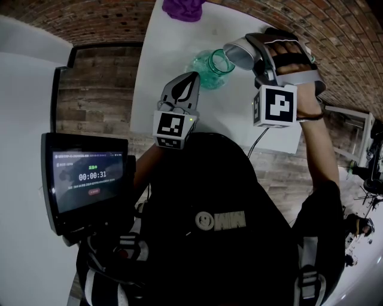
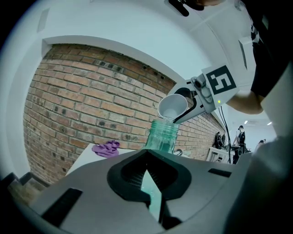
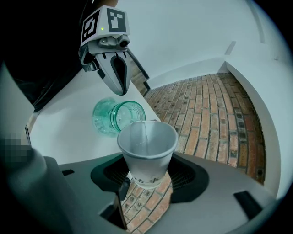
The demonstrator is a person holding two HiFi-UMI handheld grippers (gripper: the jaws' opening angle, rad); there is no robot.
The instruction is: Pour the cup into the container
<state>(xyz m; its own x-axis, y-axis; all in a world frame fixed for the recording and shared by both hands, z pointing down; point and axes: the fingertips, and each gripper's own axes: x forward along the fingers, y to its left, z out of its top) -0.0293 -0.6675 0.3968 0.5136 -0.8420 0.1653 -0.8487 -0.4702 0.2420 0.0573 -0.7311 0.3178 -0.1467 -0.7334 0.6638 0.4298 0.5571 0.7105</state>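
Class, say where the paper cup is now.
Head view, upper right: the paper cup is tilted in the right gripper's jaws, its rim over the mouth of the green jar on the white table.

The white table [image 1: 167,60] stretches away beneath both my pairs of jaws. A green glass jar [image 1: 210,69] stands upright on it with its mouth open, just ahead of my left jaws and below and ahead of my right ones. A crumpled purple thing [image 1: 182,8] lies at the table's far end, well beyond the jar and a little left of where my left jaws point.
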